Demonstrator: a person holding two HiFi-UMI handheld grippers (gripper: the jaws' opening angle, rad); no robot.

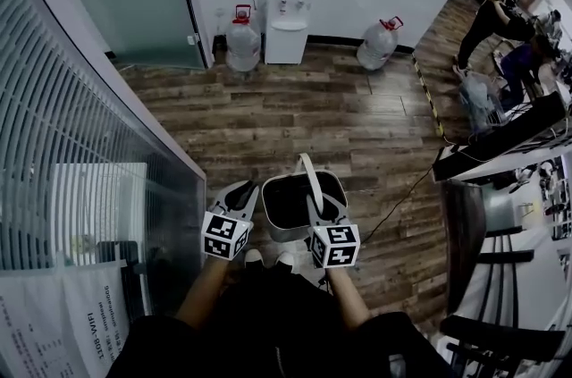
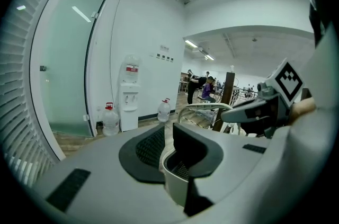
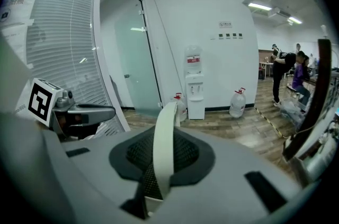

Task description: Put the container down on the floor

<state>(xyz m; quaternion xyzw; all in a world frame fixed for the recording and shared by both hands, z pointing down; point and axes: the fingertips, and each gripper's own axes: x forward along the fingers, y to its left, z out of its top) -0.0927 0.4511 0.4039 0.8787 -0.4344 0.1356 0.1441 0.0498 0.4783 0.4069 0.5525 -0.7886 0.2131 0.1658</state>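
To the left of the water dispenser (image 1: pixel 290 10) and on my side of it runs the glass wall with blinds (image 1: pixel 80 126); nothing of the task is there. Next comes my left gripper (image 1: pixel 243 193); one jaw stands inside the container (image 1: pixel 288 231) and the other outside, so I judge that it is clamped on the left rim. The container itself is well on my side of the water dispenser, in line with it, and it looks empty inside; it seems to hang in the air above the wooden floor (image 1: pixel 295 108), over my shoes (image 1: pixel 253 257), though I cannot see its bottom. Its pale handle (image 1: pixel 309 175) stands up; my right gripper (image 1: pixel 318 208) is closed on this handle, the strap is pressed between the pads. To the right of the water dispenser, far from it, are desks and some people (image 1: pixel 487 19); they play no part.

I think the picking and carrying part is done, with both grippers on the container; the lowering to the floor and the letting go are not yet done.
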